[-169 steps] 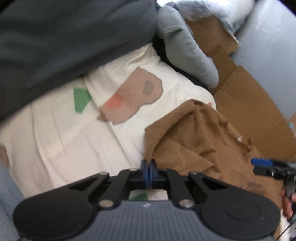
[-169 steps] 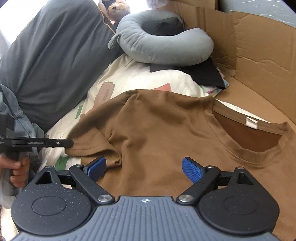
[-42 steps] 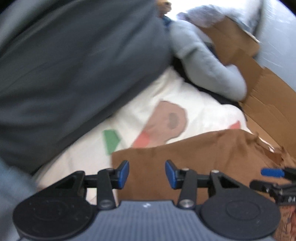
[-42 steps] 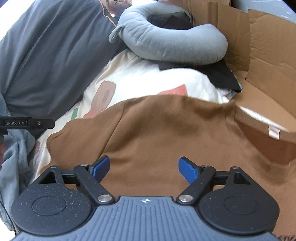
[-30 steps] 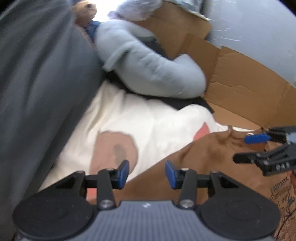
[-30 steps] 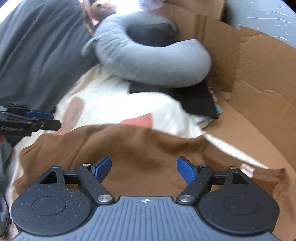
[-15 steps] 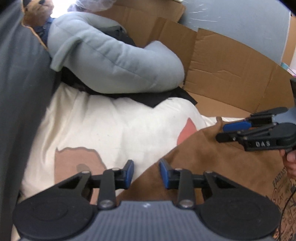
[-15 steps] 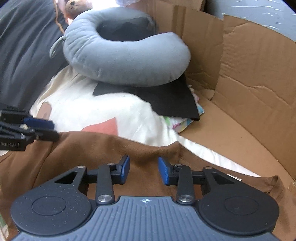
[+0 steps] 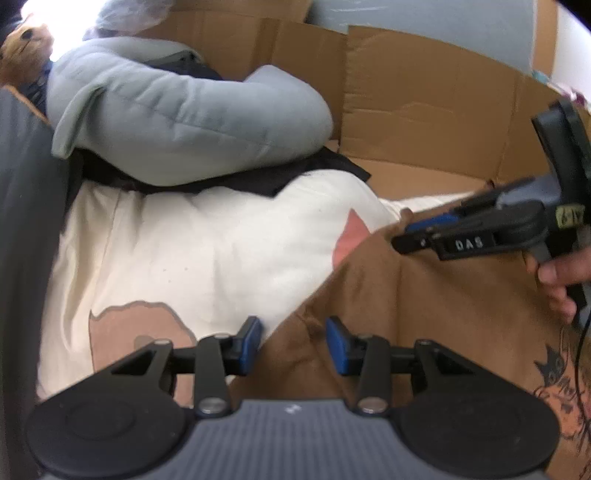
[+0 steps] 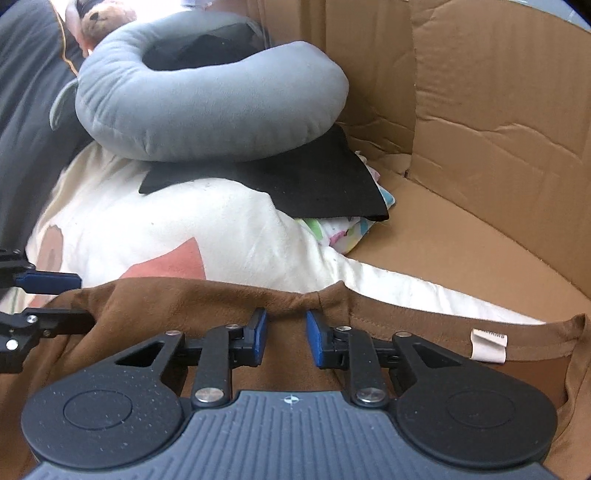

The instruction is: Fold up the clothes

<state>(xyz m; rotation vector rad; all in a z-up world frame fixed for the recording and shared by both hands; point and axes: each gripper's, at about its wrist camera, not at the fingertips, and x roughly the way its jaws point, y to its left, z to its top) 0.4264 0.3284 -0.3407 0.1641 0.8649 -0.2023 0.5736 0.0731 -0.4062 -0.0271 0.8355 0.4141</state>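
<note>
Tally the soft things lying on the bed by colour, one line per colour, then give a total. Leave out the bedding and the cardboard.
Brown: 2, the t-shirt and the teddy bear
Grey: 1, the curved neck pillow
Black: 1, the flat cloth under that pillow
White with pastel print: 1, the bundle peeking out beneath the black cloth
Total: 5
</note>
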